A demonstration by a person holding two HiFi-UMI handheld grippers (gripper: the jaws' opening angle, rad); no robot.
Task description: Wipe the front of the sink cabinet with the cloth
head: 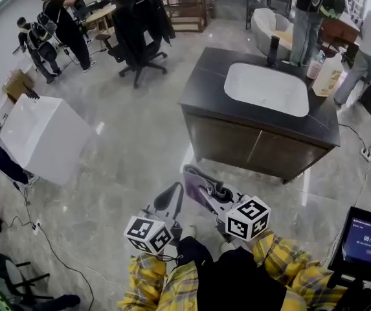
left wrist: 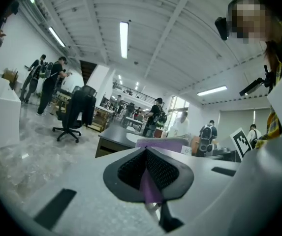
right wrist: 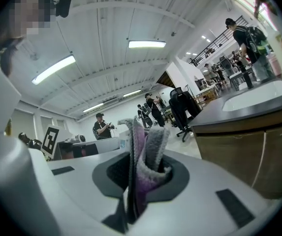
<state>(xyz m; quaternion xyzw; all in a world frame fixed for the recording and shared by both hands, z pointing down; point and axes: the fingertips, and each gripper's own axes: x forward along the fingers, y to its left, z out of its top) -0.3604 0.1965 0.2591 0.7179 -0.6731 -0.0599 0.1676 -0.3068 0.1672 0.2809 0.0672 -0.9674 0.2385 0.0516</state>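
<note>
The sink cabinet (head: 250, 149) stands ahead of me, with brown doors, a dark top and a white basin (head: 266, 89). Both grippers hang low near my body, well short of it. A purple and grey cloth (head: 197, 179) is bunched between the pads of my right gripper (head: 212, 192), which is shut on it. In the right gripper view the cloth (right wrist: 148, 146) sticks up from the gripper (right wrist: 141, 157), and the cabinet (right wrist: 259, 151) is to the right. My left gripper (head: 177, 190) sits beside the cloth's left end. In its own view the left gripper (left wrist: 146, 154) shows a thin purple strip (left wrist: 150, 186) pinched between its pads.
A white box (head: 39, 135) stands on the grey floor to the left. A black office chair (head: 136, 24) is behind. A white bottle (head: 327, 75) sits on the counter's right end. People stand beyond the cabinet. A screen (head: 366, 241) is at my right, and cables lie on the floor.
</note>
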